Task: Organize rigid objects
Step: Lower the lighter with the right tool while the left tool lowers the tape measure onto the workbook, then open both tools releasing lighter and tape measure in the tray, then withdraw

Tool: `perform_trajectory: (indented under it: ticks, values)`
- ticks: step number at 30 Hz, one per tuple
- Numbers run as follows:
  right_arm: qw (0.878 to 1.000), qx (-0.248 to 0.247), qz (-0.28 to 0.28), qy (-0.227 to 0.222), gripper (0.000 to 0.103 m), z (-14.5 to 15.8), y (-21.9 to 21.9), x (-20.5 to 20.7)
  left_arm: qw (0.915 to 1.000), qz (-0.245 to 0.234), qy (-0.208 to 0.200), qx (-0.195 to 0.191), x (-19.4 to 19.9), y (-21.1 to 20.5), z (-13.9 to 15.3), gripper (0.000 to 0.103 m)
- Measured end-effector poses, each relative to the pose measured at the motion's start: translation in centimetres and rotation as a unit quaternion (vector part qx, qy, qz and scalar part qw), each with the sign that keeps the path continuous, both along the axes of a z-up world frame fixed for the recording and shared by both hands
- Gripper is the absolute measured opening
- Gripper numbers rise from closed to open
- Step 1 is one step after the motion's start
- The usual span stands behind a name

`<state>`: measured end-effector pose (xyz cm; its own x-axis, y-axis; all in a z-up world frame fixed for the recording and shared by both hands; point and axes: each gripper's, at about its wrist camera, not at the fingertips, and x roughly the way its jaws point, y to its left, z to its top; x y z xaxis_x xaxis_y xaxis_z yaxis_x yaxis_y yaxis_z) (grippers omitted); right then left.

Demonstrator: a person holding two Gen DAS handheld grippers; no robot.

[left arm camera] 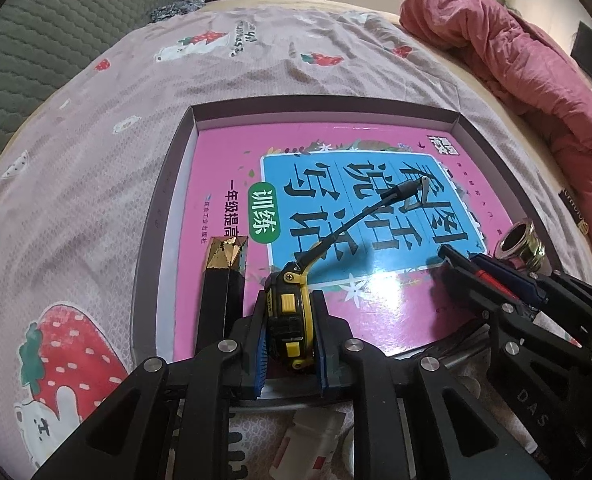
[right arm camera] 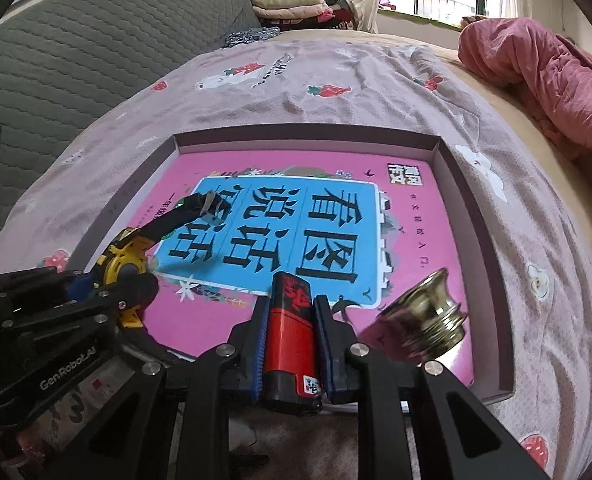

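My left gripper [left arm camera: 290, 308] is shut on a yellow-and-black tape measure [left arm camera: 290, 320] over the near edge of a shallow grey tray [left arm camera: 156, 220]. The measure's black strap [left arm camera: 359, 216] arches out over the pink book [left arm camera: 224, 152] lying in the tray. My right gripper [right arm camera: 292, 312] is shut on a red-and-black lighter [right arm camera: 292, 336], also over the book's [right arm camera: 415, 220] near edge. A tall black box with a gold top [left arm camera: 224, 280] stands at the tray's left side. A shiny metal fitting [right arm camera: 427, 316] lies on the book by the tray's right wall [right arm camera: 483, 220].
The tray rests on a bed sheet with a strawberry print [left arm camera: 76, 160]. A pink quilt [left arm camera: 515, 60] is bunched at the right, a grey quilted cushion [left arm camera: 56, 40] rises at the left, and folded clothes [right arm camera: 288, 4] are stacked far back. A white bottle [left arm camera: 307, 440] lies under my left gripper.
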<state>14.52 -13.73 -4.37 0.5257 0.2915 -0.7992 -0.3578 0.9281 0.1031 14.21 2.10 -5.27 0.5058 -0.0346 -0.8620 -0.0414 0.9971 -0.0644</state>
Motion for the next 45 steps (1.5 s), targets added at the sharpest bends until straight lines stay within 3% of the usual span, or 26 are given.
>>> perform_trajectory:
  ticks: [20,28,38,42,45]
  values:
    - [1.000,0.009,-0.006,0.002,0.022,0.8,-0.3,-1.4,0.9997,0.006,0.014,-0.019,-1.0,0.6,0.3,0.031]
    - [1.000,0.007,-0.016,0.001,0.030,1.0,-0.8,-1.6,0.9994,0.006,0.009,-0.033,-1.7,0.8,0.7,0.039]
    - [1.000,0.010,-0.014,-0.001,0.030,1.3,-1.0,-1.9,0.9994,0.005,0.005,-0.034,-2.1,0.9,1.2,0.042]
    - [1.000,0.012,-0.012,-0.005,0.030,1.7,-1.0,-2.2,0.9987,0.007,-0.003,-0.050,-2.4,1.2,1.6,0.050]
    - [1.000,0.010,-0.010,-0.012,0.030,2.1,-1.0,-2.3,0.9986,0.009,-0.011,-0.050,-2.6,1.3,1.9,0.051]
